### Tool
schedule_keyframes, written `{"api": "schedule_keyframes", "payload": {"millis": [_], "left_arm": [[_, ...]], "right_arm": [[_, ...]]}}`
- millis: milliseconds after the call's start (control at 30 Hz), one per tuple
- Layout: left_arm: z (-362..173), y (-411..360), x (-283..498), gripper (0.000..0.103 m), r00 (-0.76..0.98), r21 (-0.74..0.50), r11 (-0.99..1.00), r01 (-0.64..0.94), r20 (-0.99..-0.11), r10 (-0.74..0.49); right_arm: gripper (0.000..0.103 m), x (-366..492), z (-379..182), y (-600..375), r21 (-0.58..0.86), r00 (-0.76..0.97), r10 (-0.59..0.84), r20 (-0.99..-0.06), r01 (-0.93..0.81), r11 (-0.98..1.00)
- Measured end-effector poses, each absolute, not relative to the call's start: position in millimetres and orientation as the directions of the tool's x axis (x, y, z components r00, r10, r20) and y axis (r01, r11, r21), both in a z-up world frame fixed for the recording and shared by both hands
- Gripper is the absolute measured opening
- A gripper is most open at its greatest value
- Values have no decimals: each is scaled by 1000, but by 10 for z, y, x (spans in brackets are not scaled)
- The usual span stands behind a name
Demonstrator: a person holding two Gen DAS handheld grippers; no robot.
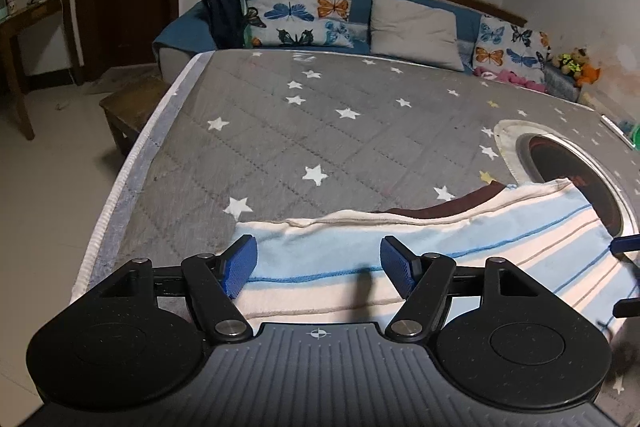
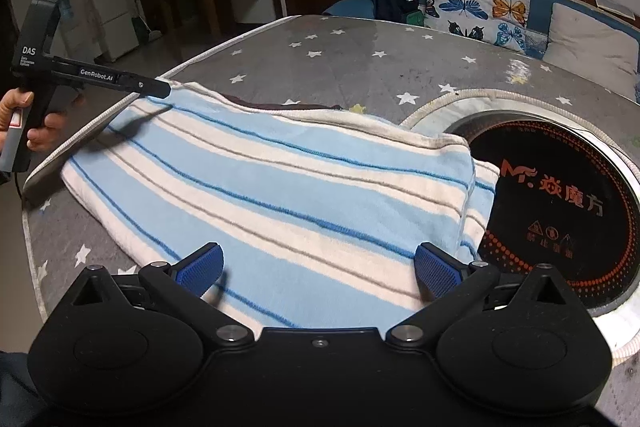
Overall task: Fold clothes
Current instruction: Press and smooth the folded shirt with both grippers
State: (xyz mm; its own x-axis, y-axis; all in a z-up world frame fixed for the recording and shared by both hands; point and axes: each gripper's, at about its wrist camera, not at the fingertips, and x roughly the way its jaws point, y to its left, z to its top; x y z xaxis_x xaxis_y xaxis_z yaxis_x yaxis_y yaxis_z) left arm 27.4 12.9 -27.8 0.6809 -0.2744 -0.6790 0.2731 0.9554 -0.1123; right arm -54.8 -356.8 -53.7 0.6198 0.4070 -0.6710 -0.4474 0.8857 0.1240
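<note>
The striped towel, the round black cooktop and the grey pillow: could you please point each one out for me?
striped towel (image 2: 280, 187), right wrist view, middle of its folded top layer.
round black cooktop (image 2: 560, 203), right wrist view, on its black glass face.
grey pillow (image 1: 414, 29), left wrist view, centre of its front.

A round worktop (image 2: 328, 59) carries everything, covered by a grey quilted cloth (image 1: 280, 131) printed with white stars and edged in pale piping. On the cloth lies a folded striped garment (image 2: 280, 187) (light blue and cream bands with thin dark lines), with a dark brown layer (image 1: 460, 205) peeking out along its far edge. Just beside the garment, a round black induction plate (image 2: 560, 203) with orange markings sits in a cream-trimmed opening in the cloth; the garment's corner overlaps its rim.
</note>
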Motion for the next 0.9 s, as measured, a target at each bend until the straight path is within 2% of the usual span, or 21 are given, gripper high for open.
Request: {"api": "schedule_keyframes", "payload": {"millis": [533, 900], "left_arm": [[-363, 89, 303, 72, 669, -87, 955, 284, -695, -262], [-180, 265, -17, 72, 714, -97, 962, 255, -652, -255]], "right_arm": [[103, -182, -510, -3624, 125, 623, 401, -672, -438, 890], [103, -153, -532, -3844, 137, 659, 348, -666, -351, 926]]}}
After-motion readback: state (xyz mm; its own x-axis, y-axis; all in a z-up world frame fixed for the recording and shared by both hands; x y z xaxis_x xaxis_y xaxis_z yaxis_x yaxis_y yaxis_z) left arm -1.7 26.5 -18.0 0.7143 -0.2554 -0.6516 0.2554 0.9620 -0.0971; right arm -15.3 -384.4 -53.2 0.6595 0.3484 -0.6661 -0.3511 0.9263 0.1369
